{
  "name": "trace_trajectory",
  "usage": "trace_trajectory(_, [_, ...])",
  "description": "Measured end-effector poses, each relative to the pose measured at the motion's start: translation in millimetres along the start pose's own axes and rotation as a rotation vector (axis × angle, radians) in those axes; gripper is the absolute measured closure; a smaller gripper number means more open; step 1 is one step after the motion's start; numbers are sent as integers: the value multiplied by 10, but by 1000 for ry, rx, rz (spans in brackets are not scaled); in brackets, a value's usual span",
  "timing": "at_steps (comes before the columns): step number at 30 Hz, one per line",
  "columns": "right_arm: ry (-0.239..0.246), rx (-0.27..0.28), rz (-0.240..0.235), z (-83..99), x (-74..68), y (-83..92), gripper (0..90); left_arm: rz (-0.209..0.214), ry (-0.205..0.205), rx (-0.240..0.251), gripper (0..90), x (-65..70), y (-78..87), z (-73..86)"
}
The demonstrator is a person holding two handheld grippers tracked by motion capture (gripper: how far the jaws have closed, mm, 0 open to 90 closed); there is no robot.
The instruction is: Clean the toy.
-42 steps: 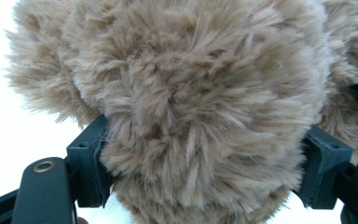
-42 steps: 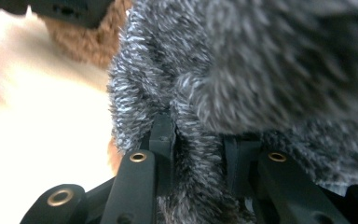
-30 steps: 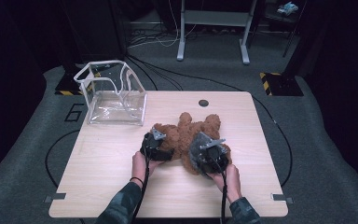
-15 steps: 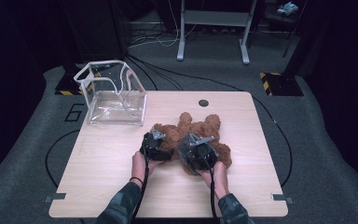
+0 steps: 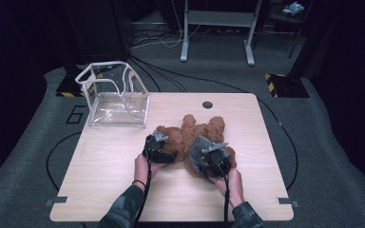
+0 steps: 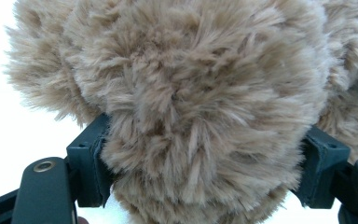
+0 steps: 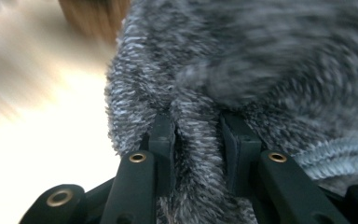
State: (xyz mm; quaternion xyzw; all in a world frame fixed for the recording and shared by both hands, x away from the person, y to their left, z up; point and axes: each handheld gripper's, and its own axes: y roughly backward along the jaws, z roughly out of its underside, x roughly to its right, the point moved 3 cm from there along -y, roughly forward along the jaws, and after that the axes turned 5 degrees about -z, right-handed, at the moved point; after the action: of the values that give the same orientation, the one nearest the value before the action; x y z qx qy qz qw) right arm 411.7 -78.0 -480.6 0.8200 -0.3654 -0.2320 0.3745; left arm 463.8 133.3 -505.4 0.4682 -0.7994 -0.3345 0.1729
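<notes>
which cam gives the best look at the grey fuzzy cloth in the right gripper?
Right gripper view: the grey fuzzy cloth is close up, a fold pinched between the jaws. High view shows a small grey patch. Left gripper view shows brown plush fur instead.

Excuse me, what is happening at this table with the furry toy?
A person works at a wooden table with a gripper in each hand. The left gripper is clamped around a thick, rounded part of a brown plush toy; its jaws press into the fur on both sides. The right gripper pinches a fold of grey fuzzy fabric, which lies against the toy. A clear plastic box stands open at the table's far left corner, with nothing inside that I can see.
</notes>
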Motion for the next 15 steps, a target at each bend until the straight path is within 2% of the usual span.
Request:
trace_trajectory(1, [11,39,0,-71,-21,34,684,0,-1,-2,224,0,1,0])
trace_trajectory(3, [24,62,24,-202,-69,58,684,0,-1,-2,224,-1,1,-2])
trace_trajectory(6, [52,44,59,-280,-85,-35,684,-2,-1,-4,224,0,2,-1])
trace_trajectory(7, [55,-3,73,-262,-90,-198,685,-1,-5,-4,224,2,4,1])
trace_trajectory(8, [60,-23,79,-225,-82,-269,686,1,-5,-2,224,2,3,3])
trace_trajectory(10, [37,-35,68,-123,-82,-361,689,2,-9,-3,224,2,7,6])
trace_trajectory(12, [23,-16,57,-46,-74,-360,691,5,-11,-4,223,-1,10,7])
trace_trajectory(15, [16,-45,58,52,-74,-312,691,7,-6,-3,224,-1,9,4])
